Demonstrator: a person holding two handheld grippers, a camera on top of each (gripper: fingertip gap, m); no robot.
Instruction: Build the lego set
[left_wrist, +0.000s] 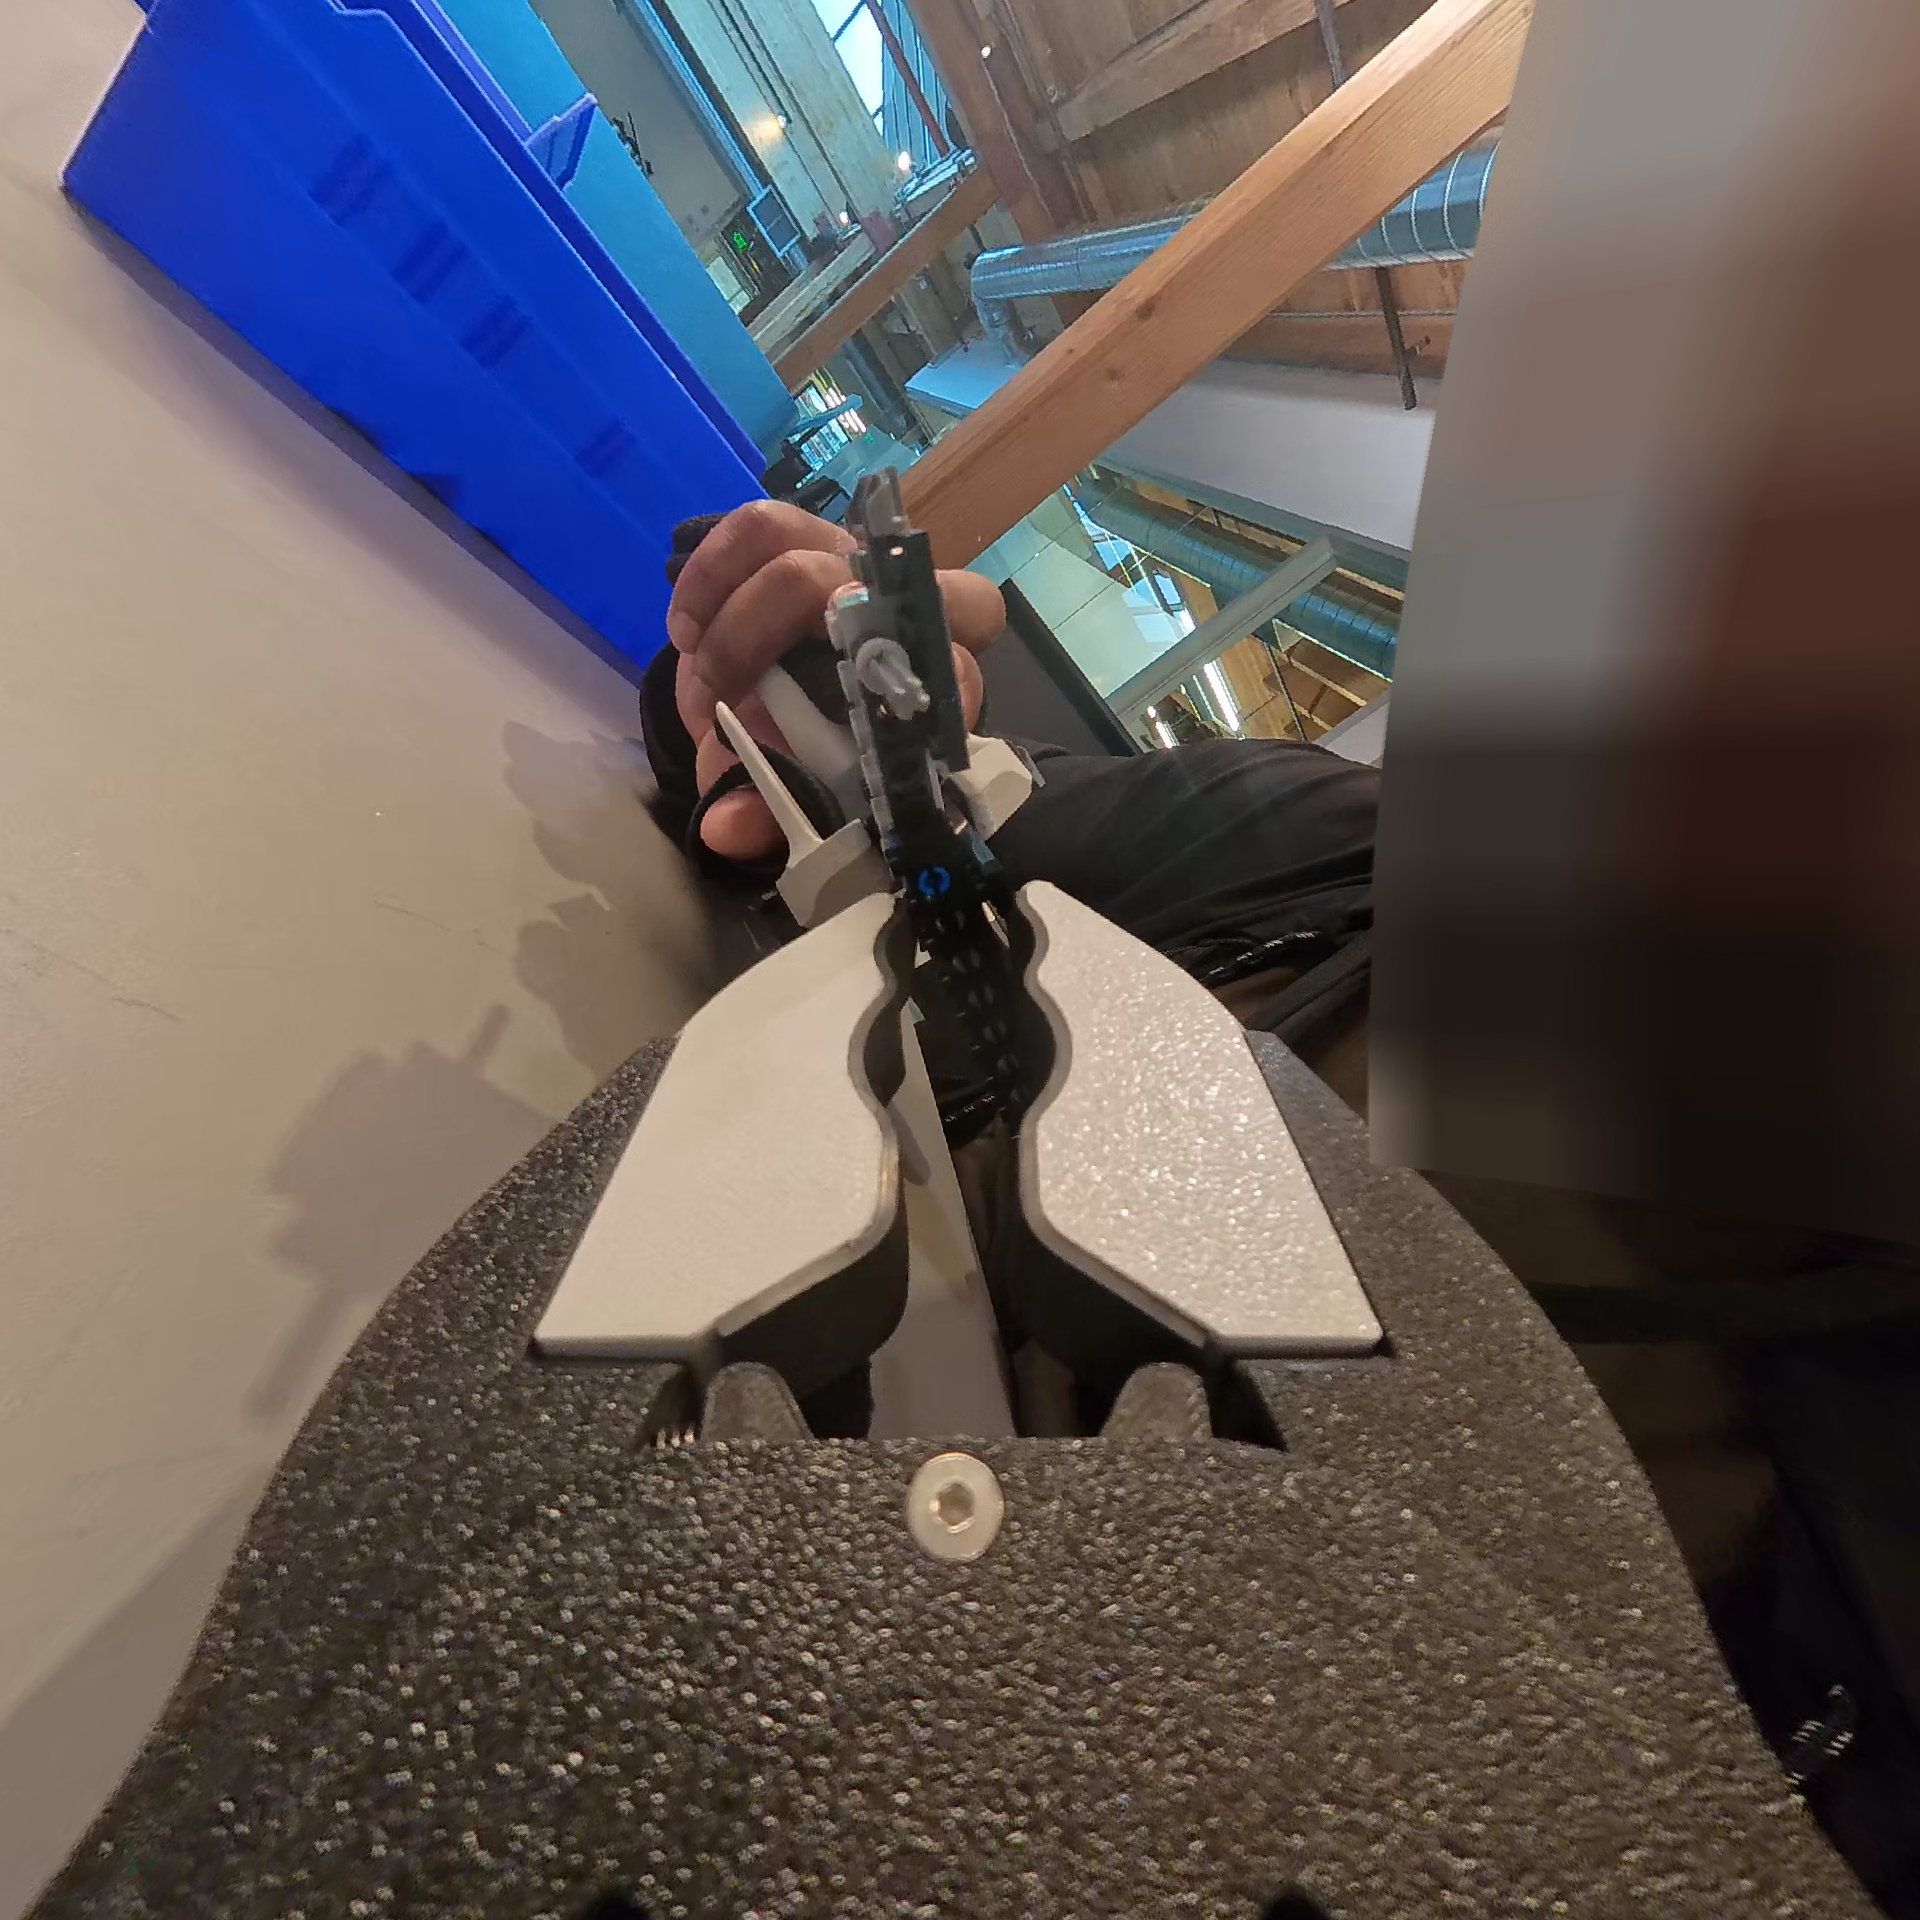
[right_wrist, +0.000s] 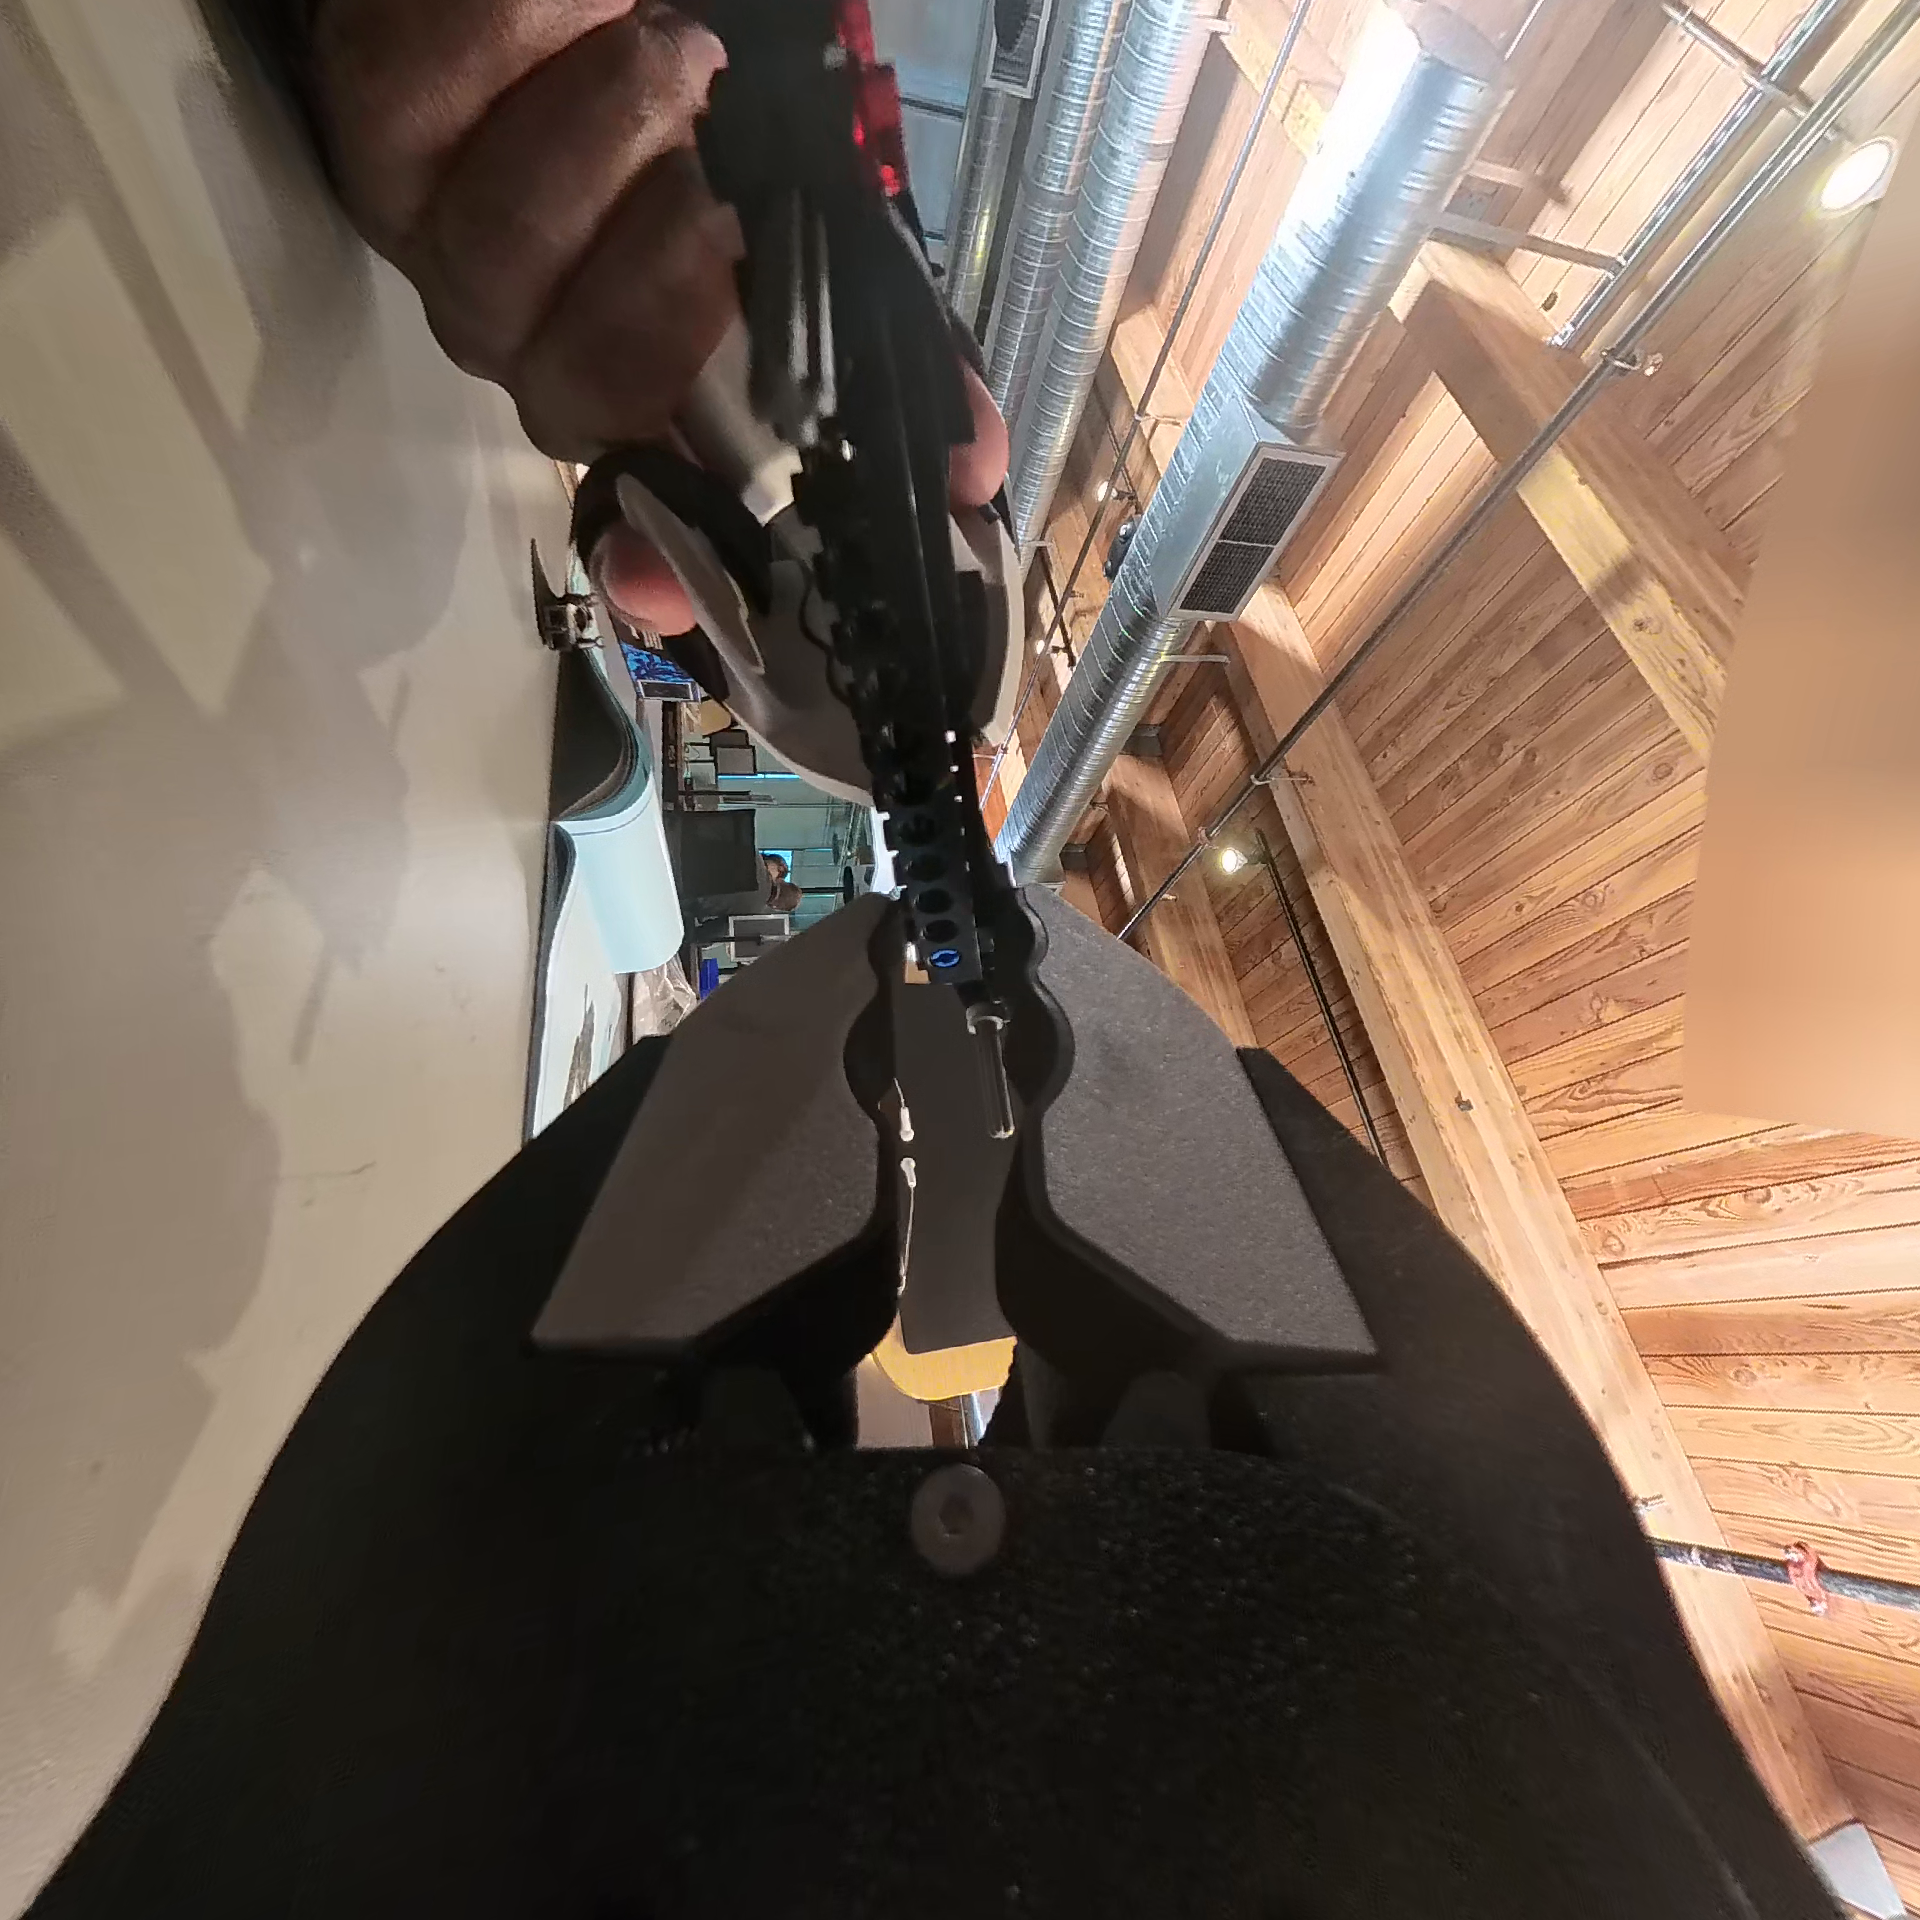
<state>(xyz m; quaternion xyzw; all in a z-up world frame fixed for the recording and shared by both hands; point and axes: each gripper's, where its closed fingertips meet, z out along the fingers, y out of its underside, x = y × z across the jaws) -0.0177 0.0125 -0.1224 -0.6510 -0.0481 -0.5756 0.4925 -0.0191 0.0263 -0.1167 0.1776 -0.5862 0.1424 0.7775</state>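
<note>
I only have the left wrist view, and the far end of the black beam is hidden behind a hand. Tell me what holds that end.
Observer: The right tool is clamped on the black beam assembly, near its blue pin.
Operator: Say what sticks back between its fingers.
Observer: A dark axle with a pale collar runs from the beam towards the camera.
Operator: Describe what is behind it.
Observer: Wooden ceiling planks and silver ducts; the beam is held up off the pale table.
</note>
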